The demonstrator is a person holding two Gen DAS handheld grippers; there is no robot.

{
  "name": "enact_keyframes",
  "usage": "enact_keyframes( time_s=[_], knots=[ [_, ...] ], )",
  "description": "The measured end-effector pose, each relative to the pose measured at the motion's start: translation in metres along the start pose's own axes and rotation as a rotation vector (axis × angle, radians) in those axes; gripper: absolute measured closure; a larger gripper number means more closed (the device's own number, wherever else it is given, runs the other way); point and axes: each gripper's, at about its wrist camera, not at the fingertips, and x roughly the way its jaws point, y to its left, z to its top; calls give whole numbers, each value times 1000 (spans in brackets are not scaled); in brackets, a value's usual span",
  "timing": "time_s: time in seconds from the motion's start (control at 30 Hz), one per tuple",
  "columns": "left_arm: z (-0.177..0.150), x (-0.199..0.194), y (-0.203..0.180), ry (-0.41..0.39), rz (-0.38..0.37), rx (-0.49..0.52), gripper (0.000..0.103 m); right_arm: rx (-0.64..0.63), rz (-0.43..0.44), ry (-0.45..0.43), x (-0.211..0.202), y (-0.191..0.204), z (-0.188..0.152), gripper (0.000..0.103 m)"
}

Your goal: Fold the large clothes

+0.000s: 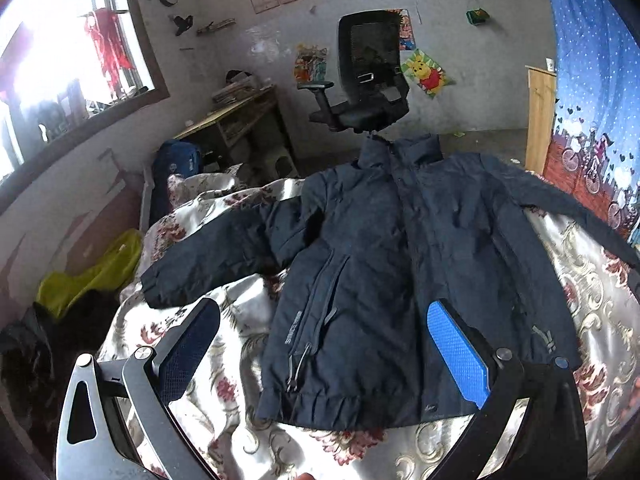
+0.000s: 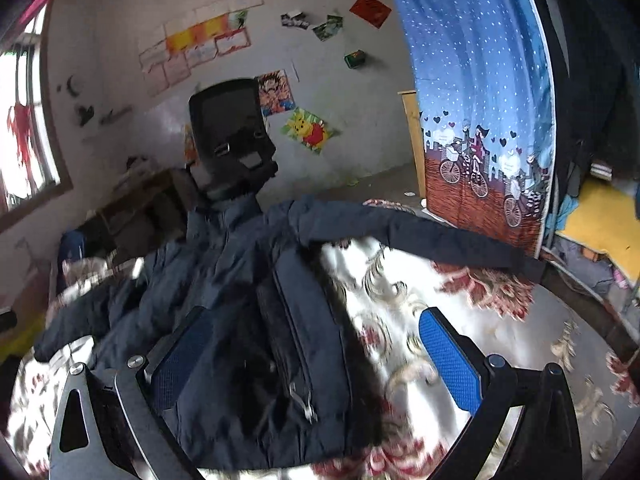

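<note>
A dark navy jacket (image 1: 384, 264) lies front up and zipped on a floral bedspread (image 1: 240, 320), collar far from me, both sleeves spread out to the sides. My left gripper (image 1: 320, 320) hovers open above the jacket's lower hem, its blue pads wide apart with nothing between them. In the right wrist view the same jacket (image 2: 248, 320) fills the left half, its right sleeve (image 2: 420, 232) stretched toward the curtain. My right gripper (image 2: 316, 332) is open above the jacket's right side and hem, holding nothing.
A black office chair (image 1: 368, 76) stands beyond the bed's far edge, a wooden desk (image 1: 236, 120) to its left. A blue patterned curtain (image 2: 480, 100) hangs on the right. A yellow-green item (image 1: 92, 276) lies on the floor left of the bed.
</note>
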Motion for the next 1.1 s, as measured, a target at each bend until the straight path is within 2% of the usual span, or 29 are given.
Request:
enact_keyframes(
  time_s=[0.2, 0.27, 0.37, 0.43, 0.53, 0.63, 0.77, 0.87, 0.93, 1.0, 1.1],
  knots=[
    [35, 0, 1, -63, -29, -24, 1, 21, 32, -25, 42, -20, 19, 0],
    [47, 2, 3, -75, -80, -33, 1, 28, 77, -7, 61, -26, 20, 0],
    [69, 13, 7, -65, -166, -81, 1, 19, 39, 36, 82, -30, 20, 0],
    [83, 25, 6, -47, -188, -110, 1, 40, 25, 46, 90, -37, 19, 0],
    [102, 49, -2, 2, -204, -95, 1, 154, 46, 80, 101, -56, 9, 0],
    [115, 77, -22, 21, -210, -28, 1, 316, 83, 112, 116, -79, 1, 0],
    [117, 124, -59, 10, -250, 83, 1, 432, 69, 17, 125, -107, 6, 0],
    [116, 158, -83, 0, -248, 160, 1, 522, 61, -58, 137, -128, 18, 0],
    [118, 185, -100, 2, -249, 186, 1, 597, 57, -70, 148, -141, 22, 0],
    [122, 216, -116, 13, -259, 182, 1, 720, 110, -66, 160, -159, 21, 9],
    [133, 259, -138, 24, -300, 149, 1, 825, 142, -34, 174, -177, 19, 22]
  ],
)
